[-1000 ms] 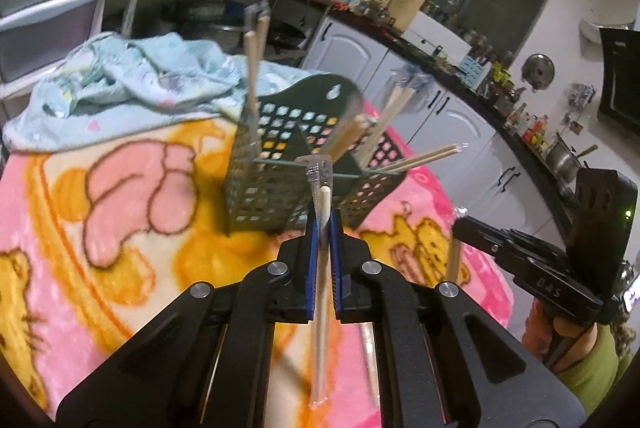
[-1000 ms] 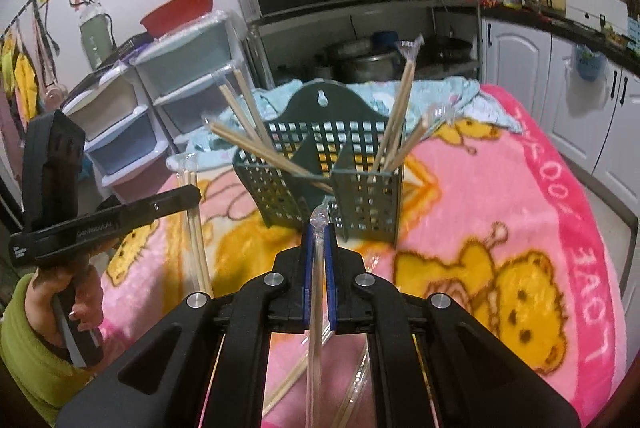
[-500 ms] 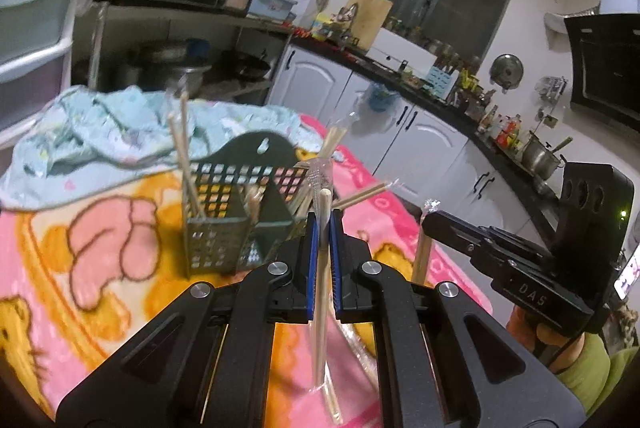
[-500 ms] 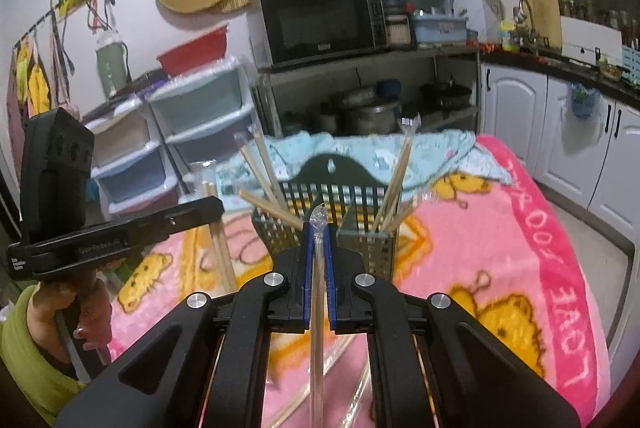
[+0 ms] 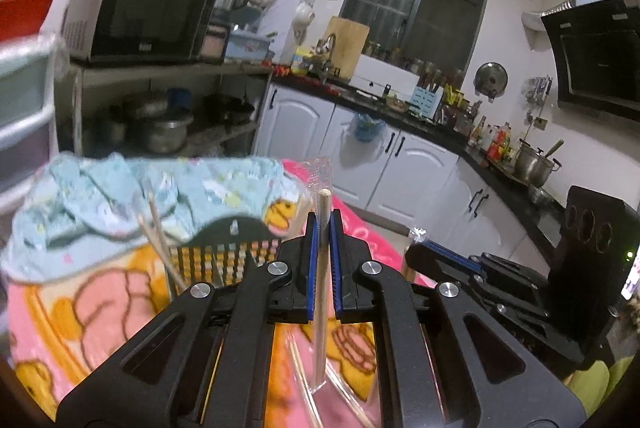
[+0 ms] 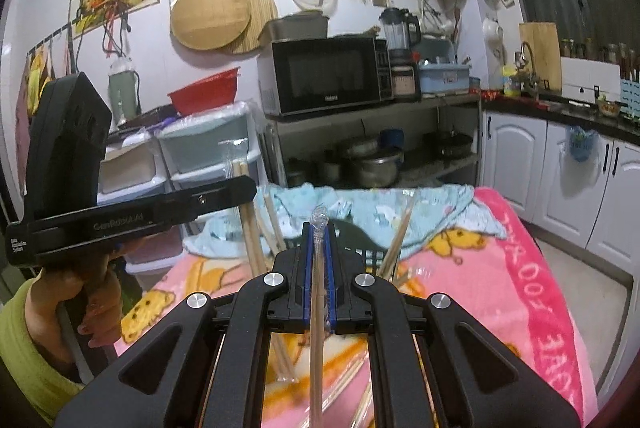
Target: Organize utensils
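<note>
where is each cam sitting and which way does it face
Left wrist: on the left gripper, shut on wrapped chopsticks, looking over the holder to the window and cabinets; the right gripper shows at right.
Right wrist: on the right gripper, shut on a wrapped pair, facing the microwave; the left gripper and hand show at left.
Shared: holder, pink blanket, microwave.

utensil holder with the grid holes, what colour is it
Dark green; the utensil holder shows best in the left wrist view, behind the gripper, though blurred.
</note>
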